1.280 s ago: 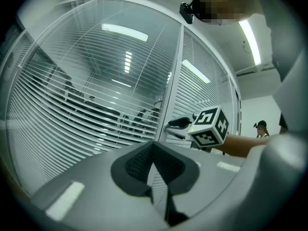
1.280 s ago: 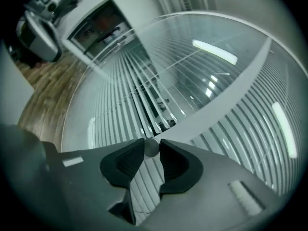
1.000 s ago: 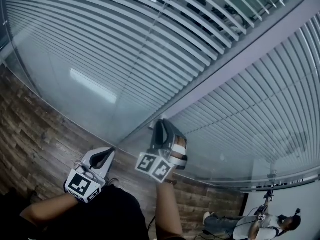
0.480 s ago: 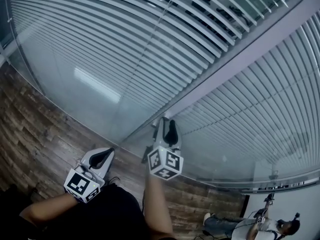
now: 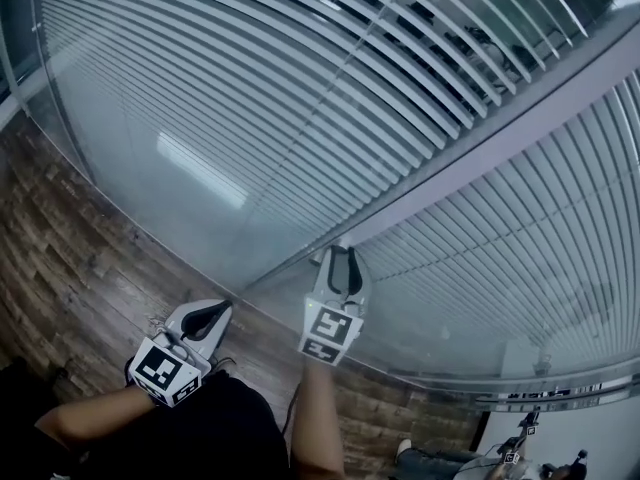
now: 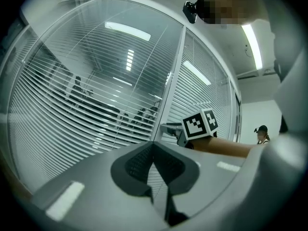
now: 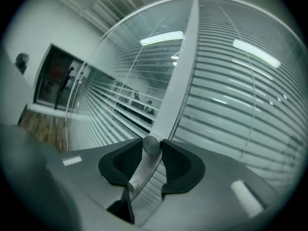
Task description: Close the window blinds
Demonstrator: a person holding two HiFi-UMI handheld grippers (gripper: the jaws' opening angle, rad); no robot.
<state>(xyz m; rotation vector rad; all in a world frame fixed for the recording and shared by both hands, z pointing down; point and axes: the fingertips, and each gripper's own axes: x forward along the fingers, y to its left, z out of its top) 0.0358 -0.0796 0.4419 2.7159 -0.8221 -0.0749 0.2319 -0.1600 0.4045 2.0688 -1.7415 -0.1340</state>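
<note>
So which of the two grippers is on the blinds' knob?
The right gripper: its jaws have just been closing on the round knob at the window post. The left gripper is off it, shut, empty.

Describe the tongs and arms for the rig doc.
The left tongs and right tongs have pale grey shells, black ribbed pads, a black-and-white marker cube at each rear. Bare forearms, no sleeves. Right jaws just closed further around a metal knob.

— Any print I should log from your end?
— None I can read. I see only black-and-white square patterns, no letters or numbers, on the left marker cube (image 5: 165, 371) at lower left and the right marker cube (image 5: 332, 333) at lower centre.
</note>
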